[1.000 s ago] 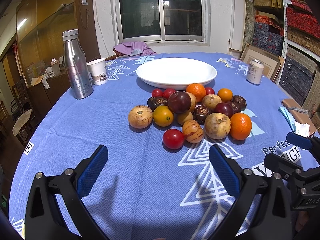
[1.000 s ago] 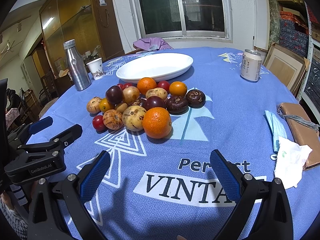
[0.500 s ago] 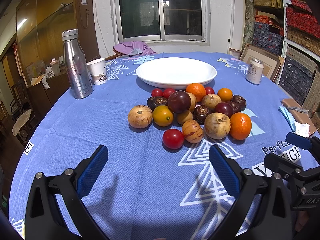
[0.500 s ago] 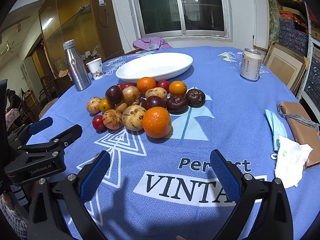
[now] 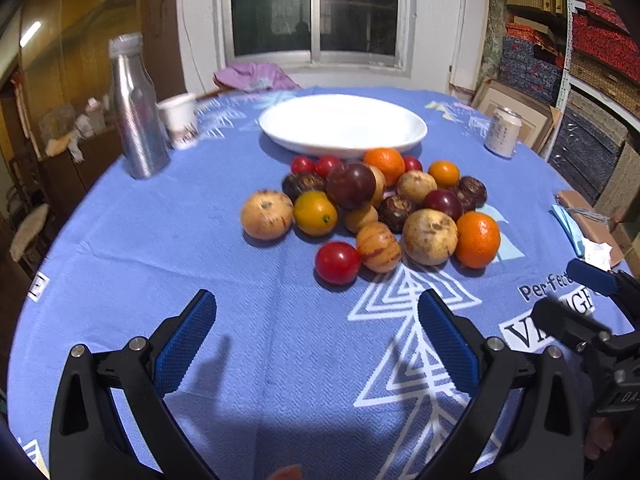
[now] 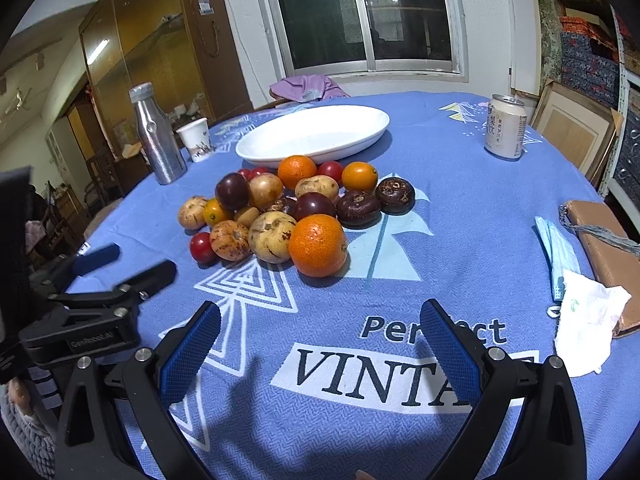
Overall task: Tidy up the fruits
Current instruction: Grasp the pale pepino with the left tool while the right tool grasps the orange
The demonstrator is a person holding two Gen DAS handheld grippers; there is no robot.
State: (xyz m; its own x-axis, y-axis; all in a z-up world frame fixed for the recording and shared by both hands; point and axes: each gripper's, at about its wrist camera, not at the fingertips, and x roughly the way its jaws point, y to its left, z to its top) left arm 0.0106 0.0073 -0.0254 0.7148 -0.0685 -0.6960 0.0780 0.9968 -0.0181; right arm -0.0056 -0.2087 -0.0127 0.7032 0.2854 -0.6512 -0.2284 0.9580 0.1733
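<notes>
A heap of mixed fruit lies mid-table on the blue cloth: a red tomato (image 5: pixel 337 262) nearest me, a striped pepino (image 5: pixel 377 246), a large orange (image 5: pixel 477 239) (image 6: pixel 317 245), dark plums and brown mangosteens (image 6: pixel 358 209). Behind the heap stands an empty white oval dish (image 5: pixel 342 125) (image 6: pixel 313 135). My left gripper (image 5: pixel 316 330) hangs open above the cloth, short of the tomato, holding nothing. My right gripper (image 6: pixel 320 336) is open too, over the printed lettering, in front of the orange. Each gripper shows at the edge of the other's view.
A steel bottle (image 5: pixel 135 108) and a paper cup (image 5: pixel 179 126) stand at the back left. A drink can (image 6: pixel 505 126) stands back right. A face mask (image 6: pixel 554 254), a crumpled tissue (image 6: pixel 588 320) and a brown pouch (image 6: pixel 604 248) lie at the right edge.
Both views have drifted slightly, the left with some motion blur. The fruit and dish have not moved and both grippers stay open.
</notes>
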